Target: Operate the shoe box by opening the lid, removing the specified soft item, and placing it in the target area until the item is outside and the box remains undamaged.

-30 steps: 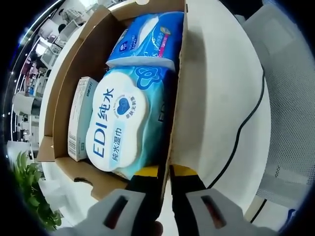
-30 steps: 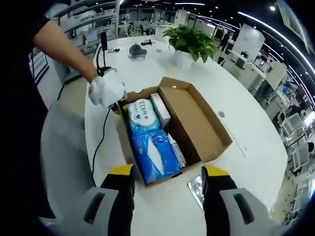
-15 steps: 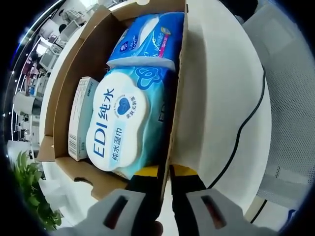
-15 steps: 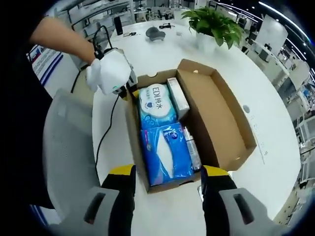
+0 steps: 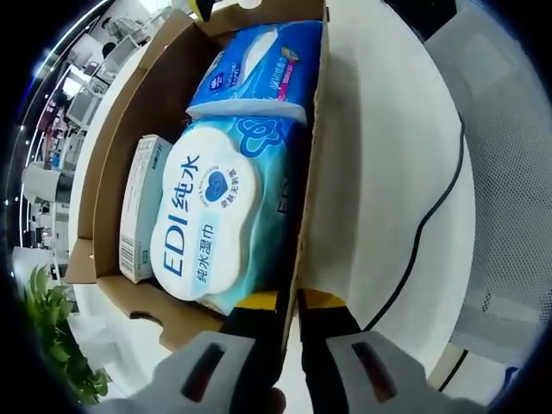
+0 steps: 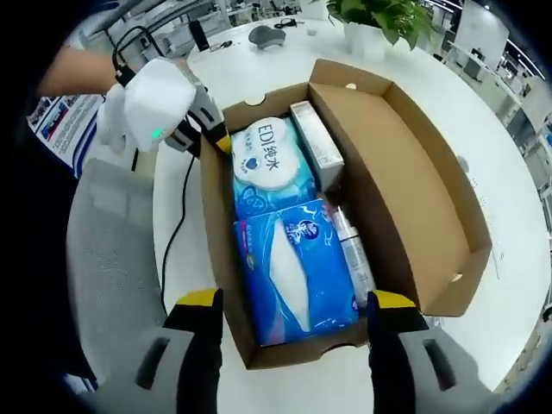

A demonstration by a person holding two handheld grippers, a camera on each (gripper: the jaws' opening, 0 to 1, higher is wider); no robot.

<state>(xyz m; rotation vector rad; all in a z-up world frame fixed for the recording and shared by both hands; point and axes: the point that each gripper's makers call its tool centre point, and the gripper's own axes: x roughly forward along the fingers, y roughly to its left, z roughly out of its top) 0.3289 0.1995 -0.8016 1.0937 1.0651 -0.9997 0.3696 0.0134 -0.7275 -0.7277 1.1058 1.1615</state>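
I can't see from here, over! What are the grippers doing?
Left gripper shut on shoe box wall. Right gripper open above blue tissue pack. Lid open, nothing blocking.

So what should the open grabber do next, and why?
Probably lower the right gripper onto the blue tissue pack. Its jaws are open above the open box, and the left gripper pinches the box wall.

Open right tongs [image 6: 293, 310] hover over the open shoe box [image 6: 431, 216], straddling the blue tissue pack [image 6: 293, 267].
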